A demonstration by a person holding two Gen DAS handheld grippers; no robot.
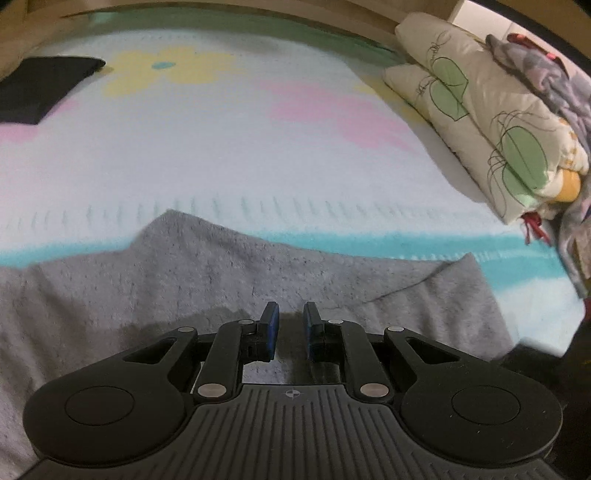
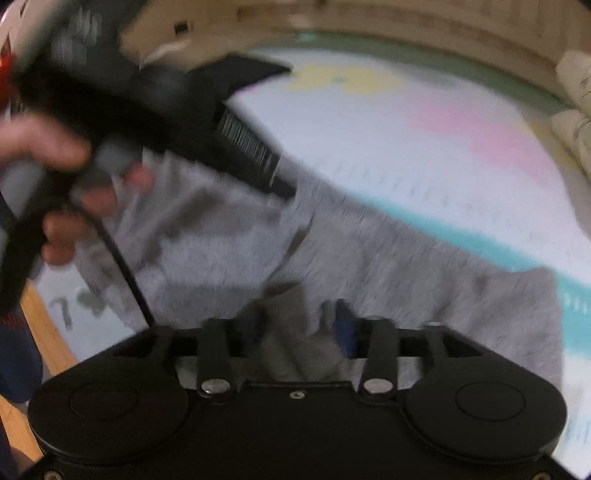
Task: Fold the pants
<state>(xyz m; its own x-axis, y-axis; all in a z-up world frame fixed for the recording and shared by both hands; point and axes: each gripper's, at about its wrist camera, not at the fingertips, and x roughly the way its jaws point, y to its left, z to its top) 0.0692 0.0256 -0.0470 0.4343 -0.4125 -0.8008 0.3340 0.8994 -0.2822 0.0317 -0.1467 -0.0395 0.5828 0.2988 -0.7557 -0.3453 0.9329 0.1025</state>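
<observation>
Grey pants (image 1: 229,273) lie spread on a pastel bedspread (image 1: 240,147). My left gripper (image 1: 290,325) hovers just above the grey cloth with a narrow gap between its blue pads (image 1: 271,325) and nothing held between them. In the blurred right wrist view the pants (image 2: 388,258) lie rumpled, and my right gripper (image 2: 299,332) has a bunch of grey fabric (image 2: 291,332) between its fingers. The left gripper with the hand that holds it (image 2: 155,110) shows at upper left of that view, above the pants.
Folded floral bedding (image 1: 476,110) and a patterned grey cloth (image 1: 546,74) are stacked at the right. A dark folded garment (image 1: 40,88) lies at the far left of the bed. A wooden bed frame (image 2: 406,29) runs behind; wooden floor (image 2: 40,332) shows at lower left.
</observation>
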